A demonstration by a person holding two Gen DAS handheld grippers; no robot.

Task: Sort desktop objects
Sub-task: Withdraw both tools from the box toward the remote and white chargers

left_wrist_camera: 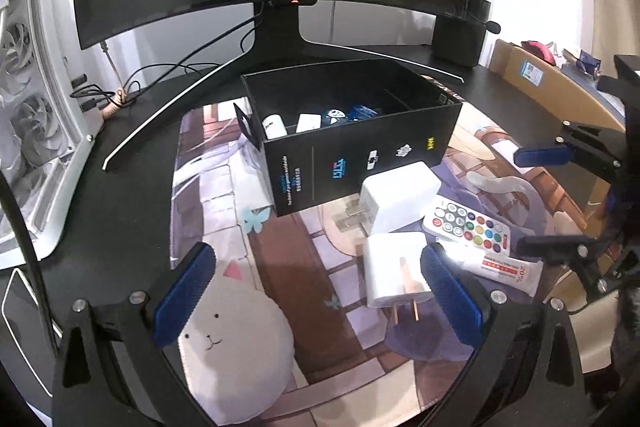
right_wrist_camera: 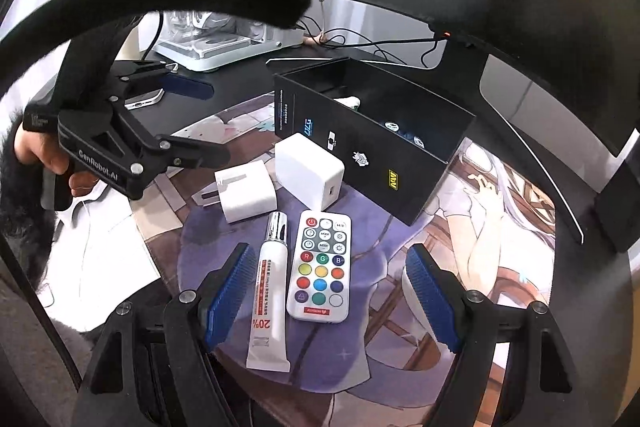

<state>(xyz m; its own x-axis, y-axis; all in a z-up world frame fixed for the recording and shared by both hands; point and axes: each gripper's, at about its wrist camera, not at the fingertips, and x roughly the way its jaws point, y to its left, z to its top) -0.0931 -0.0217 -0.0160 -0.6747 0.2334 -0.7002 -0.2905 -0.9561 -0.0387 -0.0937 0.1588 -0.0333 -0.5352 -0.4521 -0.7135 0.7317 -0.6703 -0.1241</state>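
Under the big monitor, your tabletop's black box (left_wrist_camera: 352,147) already holds several small items. Two white chargers (right_wrist_camera: 308,175), a remote (right_wrist_camera: 320,267) and a tube (right_wrist_camera: 268,291) lie on the mat outside. Both your grippers' jaws stand open, empty.

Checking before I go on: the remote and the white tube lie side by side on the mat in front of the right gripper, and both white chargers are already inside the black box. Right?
Not quite. The remote and tube do lie side by side before the right gripper, but both chargers are still on the mat, outside the black box. The right wrist view shows it.
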